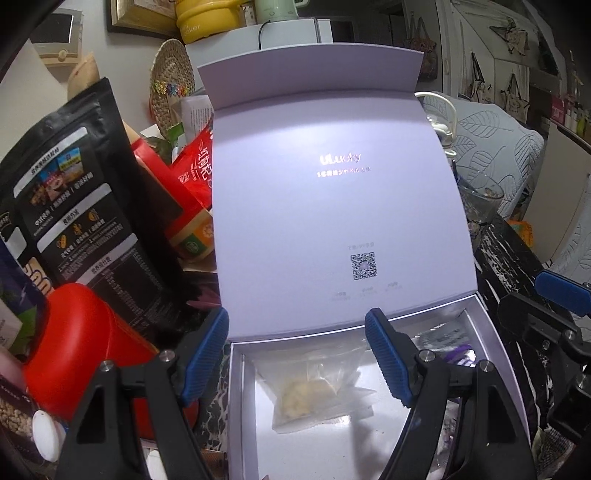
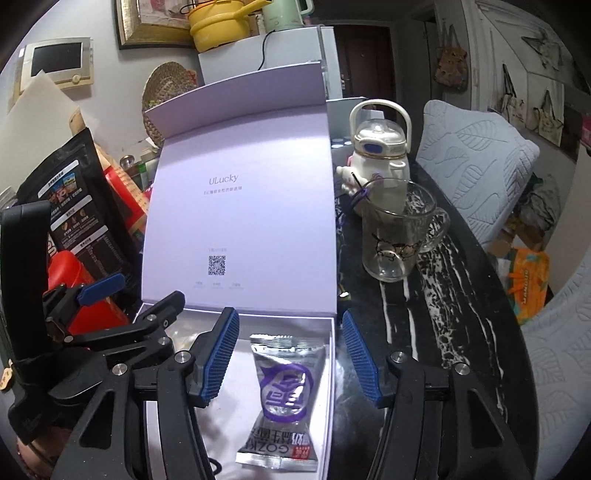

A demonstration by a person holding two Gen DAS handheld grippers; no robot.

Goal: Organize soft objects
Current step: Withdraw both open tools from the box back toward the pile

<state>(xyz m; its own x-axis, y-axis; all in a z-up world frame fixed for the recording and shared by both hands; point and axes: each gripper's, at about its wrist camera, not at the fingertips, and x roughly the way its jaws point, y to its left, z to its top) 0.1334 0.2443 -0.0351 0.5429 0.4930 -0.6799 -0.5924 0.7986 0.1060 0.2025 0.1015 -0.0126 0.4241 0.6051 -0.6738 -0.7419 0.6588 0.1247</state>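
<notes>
Right wrist view, bottom centre: right claw (image 2: 290, 356) spread, blue pads either side of a silver-and-purple snack packet (image 2: 282, 397), neither pad touching it. Packet lies flat on the floor of the white box (image 2: 334, 373), at the box's right wall, printed end toward the lens. Left claw body shows at the lower left of this frame, over the box's left part.

Left wrist view, bottom centre: left claw (image 1: 297, 360) spread too, nothing pinched. Between and below its pads a clear plastic bag (image 1: 314, 395) with pale yellowish contents rests on the box floor (image 1: 236, 387), near the left wall. The silver packet (image 1: 458, 356) is partly visible at the right, behind the right pad, same box.

Mid frame both views: box lid (image 2: 240, 206) stands open and upright behind the tray, "ULucky" lettering and a QR code on its inner face.

Right of the box in the right wrist view: black marbled table (image 2: 443, 295), glass mug (image 2: 399, 236) on it, white handled water bottle (image 2: 380, 155) just behind the mug.

Left of the box in the left wrist view: red container (image 1: 85, 350), black printed pouch (image 1: 81, 199), red packaging behind.

Far: yellow pot (image 2: 221, 26) on a white appliance at top centre, woven round mat (image 2: 166, 92) against the wall.
</notes>
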